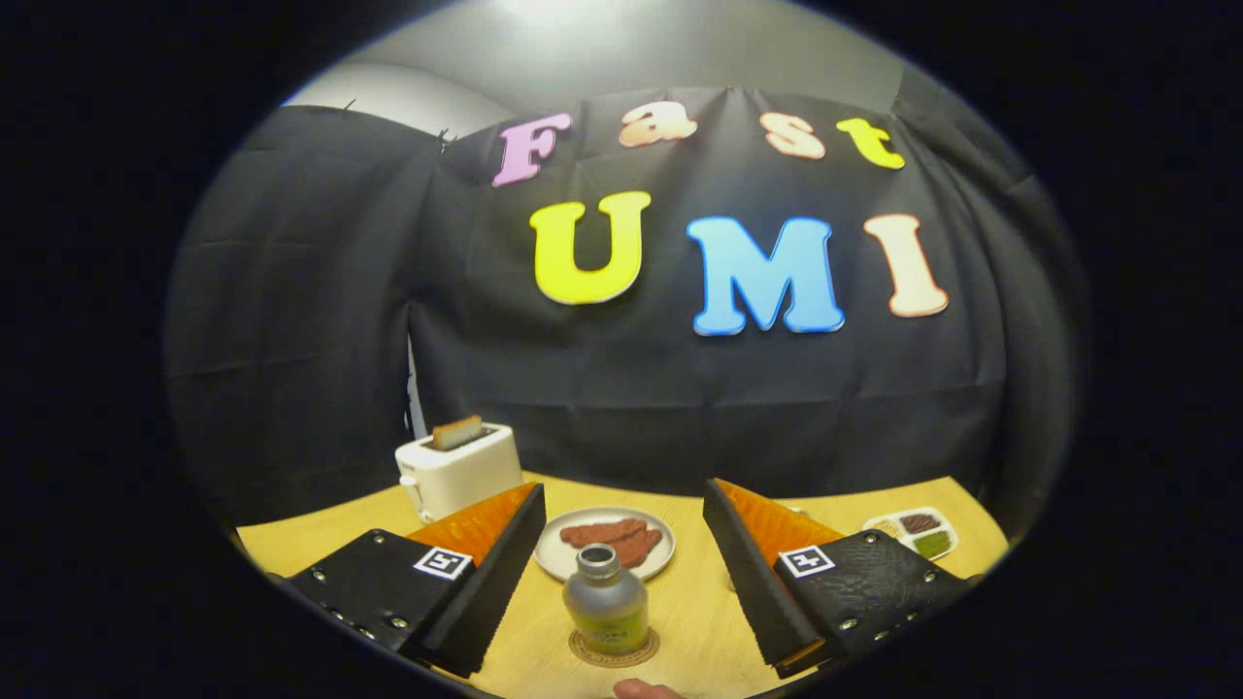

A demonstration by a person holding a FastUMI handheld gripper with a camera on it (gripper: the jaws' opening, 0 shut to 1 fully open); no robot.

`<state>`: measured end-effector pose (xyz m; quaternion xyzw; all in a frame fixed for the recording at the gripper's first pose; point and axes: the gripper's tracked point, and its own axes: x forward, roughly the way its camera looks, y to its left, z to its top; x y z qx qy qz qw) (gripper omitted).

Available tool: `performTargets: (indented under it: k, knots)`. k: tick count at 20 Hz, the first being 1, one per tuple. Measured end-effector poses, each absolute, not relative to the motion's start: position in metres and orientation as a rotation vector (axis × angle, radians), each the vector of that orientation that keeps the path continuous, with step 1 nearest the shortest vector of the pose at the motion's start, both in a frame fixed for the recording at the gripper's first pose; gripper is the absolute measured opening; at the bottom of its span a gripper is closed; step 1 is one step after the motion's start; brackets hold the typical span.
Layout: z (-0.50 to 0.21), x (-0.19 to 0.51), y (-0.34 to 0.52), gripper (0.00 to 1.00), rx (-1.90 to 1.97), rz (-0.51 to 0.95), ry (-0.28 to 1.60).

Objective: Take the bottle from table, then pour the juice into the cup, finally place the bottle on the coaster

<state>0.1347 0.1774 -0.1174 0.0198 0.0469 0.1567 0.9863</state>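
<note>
Jaws spread wide, released, the bottle [606, 602] upright between them on the coaster [614, 649].

Bottle [606, 602] stands upright on coaster [614, 649], near edge of bench [699, 602], btwn the spread fingers of the claw [621, 544], touching neither. Plate [604, 544] w/ food just behind it. Toaster [458, 471] far left, bread in slot. Divided tray [913, 532] far right.
</note>
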Motion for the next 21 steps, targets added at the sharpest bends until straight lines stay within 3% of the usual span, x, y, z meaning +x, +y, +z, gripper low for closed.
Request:
performTargets:
  k: [5,11,21]
  knots:
    - [0.006,0.117,0.104,0.99,0.018,0.163,0.019]
    - [0.085,0.101,0.048,0.99,0.005,0.073,0.014]
    - [0.072,0.086,0.015,0.99,0.009,0.074,0.024]
